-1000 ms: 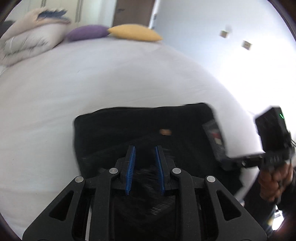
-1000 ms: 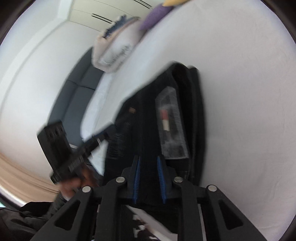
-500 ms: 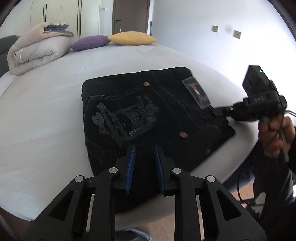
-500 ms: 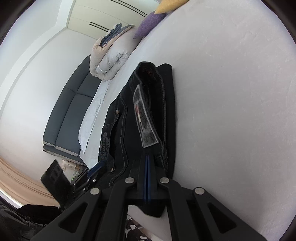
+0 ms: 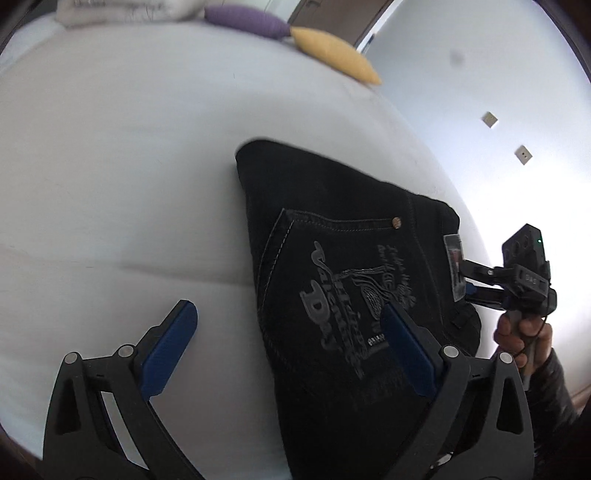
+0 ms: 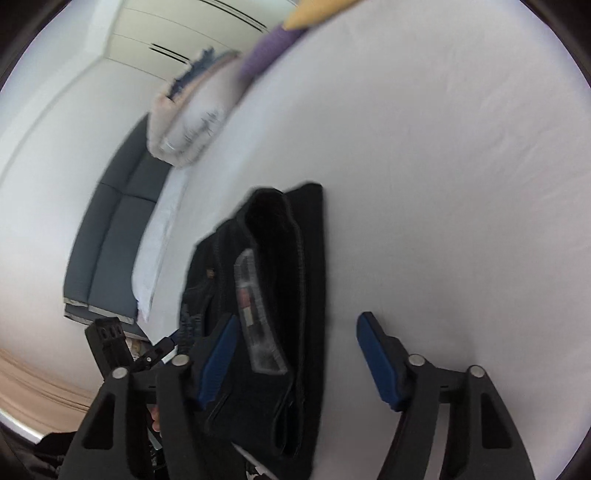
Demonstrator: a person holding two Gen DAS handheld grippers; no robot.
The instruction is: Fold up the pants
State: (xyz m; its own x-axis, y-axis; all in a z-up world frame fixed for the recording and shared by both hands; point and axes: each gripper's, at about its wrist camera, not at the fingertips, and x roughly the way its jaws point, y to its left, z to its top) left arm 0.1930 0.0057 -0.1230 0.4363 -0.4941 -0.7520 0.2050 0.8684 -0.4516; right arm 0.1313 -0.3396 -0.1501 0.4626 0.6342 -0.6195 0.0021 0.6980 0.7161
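Note:
Black folded pants [image 5: 332, 258] lie on the white bed [image 5: 129, 166], back pocket print facing up. My left gripper [image 5: 287, 308] hovers over their near left edge; its jaws are opening wide, blue pads clear of the cloth. My right gripper [image 6: 298, 317] straddles the waistband end of the pants [image 6: 280, 258] with its plastic label [image 6: 255, 325]. Its jaws are opening too, and neither pad presses on the cloth. The left wrist view shows the right gripper [image 5: 472, 284] at the pants' right end, in a person's hand [image 5: 517, 332].
A yellow pillow [image 5: 332, 55] and a purple pillow [image 5: 243, 18] lie at the bed's far end beside a folded duvet [image 6: 188, 125]. A grey sofa [image 6: 110, 240] stands past the bed's left side. White sheet spreads right of the pants [image 6: 443, 184].
Both grippers went from narrow or shut at the pants' edges to open, letting go of the cloth. The left view has rolled and come closer over the pants.

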